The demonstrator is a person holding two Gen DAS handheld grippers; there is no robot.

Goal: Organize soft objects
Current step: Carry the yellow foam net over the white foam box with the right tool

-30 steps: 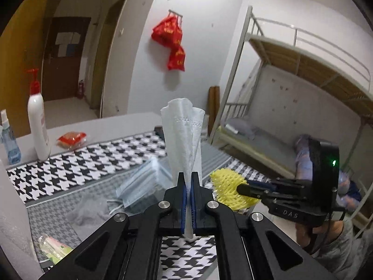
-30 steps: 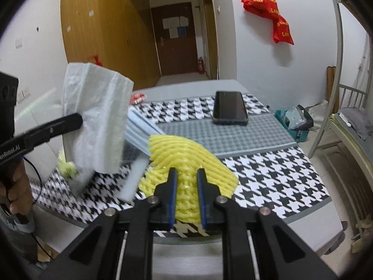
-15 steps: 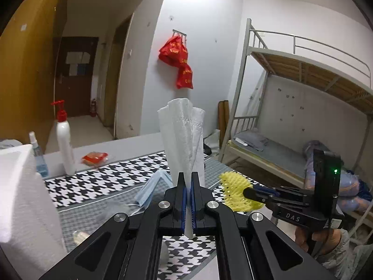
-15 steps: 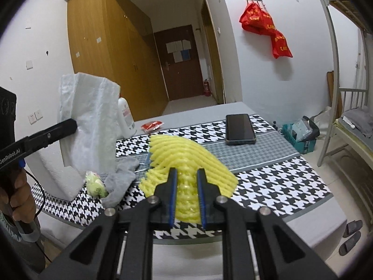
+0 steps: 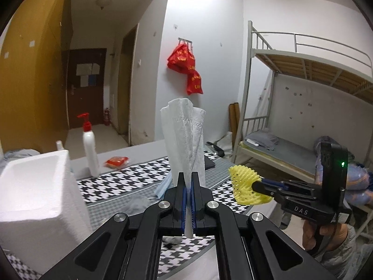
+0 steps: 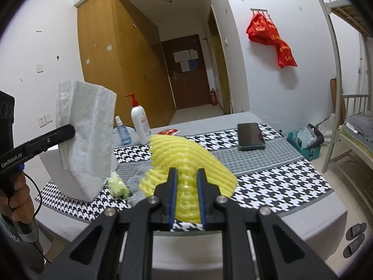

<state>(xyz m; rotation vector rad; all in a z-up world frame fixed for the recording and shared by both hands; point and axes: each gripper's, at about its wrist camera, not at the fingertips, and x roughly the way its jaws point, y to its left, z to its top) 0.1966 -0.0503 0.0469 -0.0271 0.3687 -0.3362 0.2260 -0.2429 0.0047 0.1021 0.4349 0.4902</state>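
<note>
Left wrist view shows your left gripper (image 5: 188, 187) lifted higher than a second ago: the worktop (image 5: 121, 182) has dropped lower in frame and the white foam box (image 5: 35, 198) has come into sight at your left. Both soft items have come up clear of the surface, so the pick-up looks done and what remains, by my judgement, is carrying them to the box.

Your left gripper is nearly closed, its jaws pinching the bottom of the folded paper towel (image 5: 184, 140), which stands upright above them. Your right gripper (image 6: 186, 186) is only a little wider, clamped on the yellow foam fruit net (image 6: 184, 161), which fans out ahead of the fingers and hangs above the houndstooth cloth.

Left on the worktop near the box are a grey crumpled cloth (image 6: 139, 170), a blue face mask (image 5: 163, 186) and a small green wrapped item (image 6: 119, 185). The phone (image 6: 250, 136) lies well apart from them.
</note>
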